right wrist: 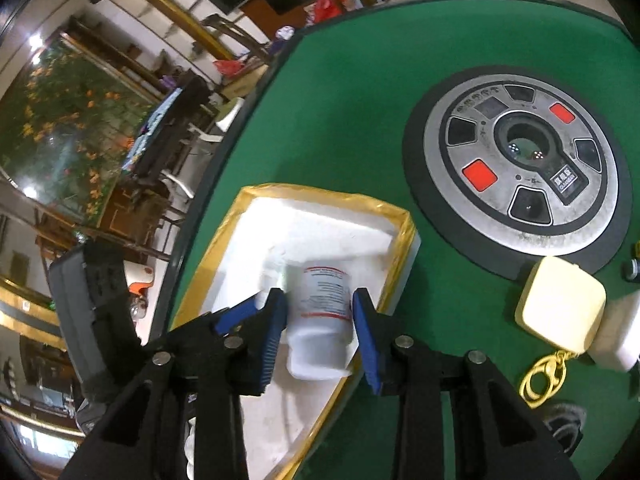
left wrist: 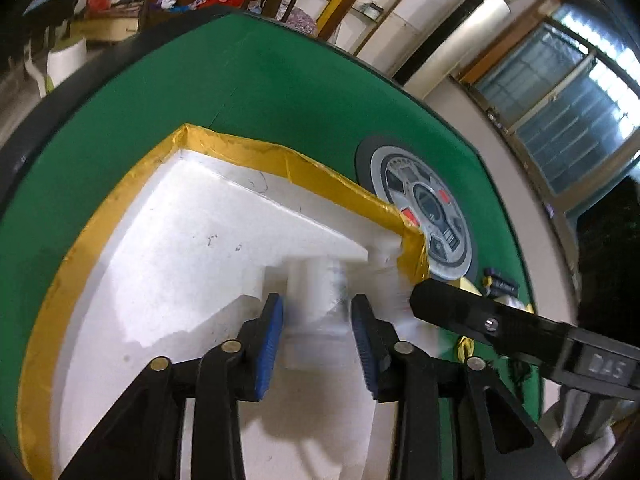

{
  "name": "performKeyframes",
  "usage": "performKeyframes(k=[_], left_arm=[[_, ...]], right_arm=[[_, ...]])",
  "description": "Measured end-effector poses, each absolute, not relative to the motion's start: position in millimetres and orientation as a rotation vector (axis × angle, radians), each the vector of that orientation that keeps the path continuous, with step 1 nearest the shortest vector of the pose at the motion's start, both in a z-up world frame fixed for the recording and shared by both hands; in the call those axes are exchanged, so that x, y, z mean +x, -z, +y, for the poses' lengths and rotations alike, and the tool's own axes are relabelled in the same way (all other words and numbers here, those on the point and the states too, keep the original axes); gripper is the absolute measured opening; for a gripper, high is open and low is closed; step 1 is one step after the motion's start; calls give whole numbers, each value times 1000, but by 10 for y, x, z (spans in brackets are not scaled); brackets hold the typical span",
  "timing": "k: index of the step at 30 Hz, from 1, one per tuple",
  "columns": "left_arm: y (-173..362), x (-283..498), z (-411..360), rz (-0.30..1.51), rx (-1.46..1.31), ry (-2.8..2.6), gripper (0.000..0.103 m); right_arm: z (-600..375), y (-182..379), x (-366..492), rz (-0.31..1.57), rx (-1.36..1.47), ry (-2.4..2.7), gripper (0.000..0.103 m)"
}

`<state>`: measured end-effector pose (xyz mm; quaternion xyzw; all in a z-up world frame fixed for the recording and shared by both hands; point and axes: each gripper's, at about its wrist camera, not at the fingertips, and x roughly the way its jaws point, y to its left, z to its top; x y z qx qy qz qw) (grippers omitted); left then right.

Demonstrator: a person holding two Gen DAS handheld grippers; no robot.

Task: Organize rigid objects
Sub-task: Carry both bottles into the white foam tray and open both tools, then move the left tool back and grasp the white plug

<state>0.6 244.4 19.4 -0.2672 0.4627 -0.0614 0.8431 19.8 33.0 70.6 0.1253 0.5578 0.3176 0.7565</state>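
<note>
A white foam tray [left wrist: 240, 146] with a yellow-taped rim lies on the green table [left wrist: 280, 80]. Over its right end my left gripper [left wrist: 318, 316] is open. A plain white bottle [left wrist: 316, 300] stands blurred between its blue pads, with a thin gap on each side. From the right, one black finger [left wrist: 440, 304] of my right gripper comes close to it. In the right wrist view my right gripper [right wrist: 318, 312] is shut on a white bottle [right wrist: 322, 300] with a red-lined label, held above the tray [right wrist: 320, 194]. The left gripper's blue pad [right wrist: 234, 314] shows just to its left.
A round silver dial panel [right wrist: 516, 160] with red and black buttons is set into the table beside the tray. A cream square case [right wrist: 560, 304] with a gold clasp [right wrist: 540, 376] and a white block [right wrist: 616, 332] lie right of it. The table edge [right wrist: 192, 248] runs close along the tray's left.
</note>
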Motion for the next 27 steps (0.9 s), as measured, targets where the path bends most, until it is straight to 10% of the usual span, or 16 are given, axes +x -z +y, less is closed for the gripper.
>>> performKeyframes(k=[3,13,27], left_arm=[[-132,12,2520,958,-656,144,68],[-54,-265,2520,888,-750,74,75],[-438,-671,2383,805,-794,73,91]], right_arm=[[327,-691,257,1216,285,-667,34],[276,-836,145,1086,227,-603,37],[-964,-1293,-560,797,141,-415,70]])
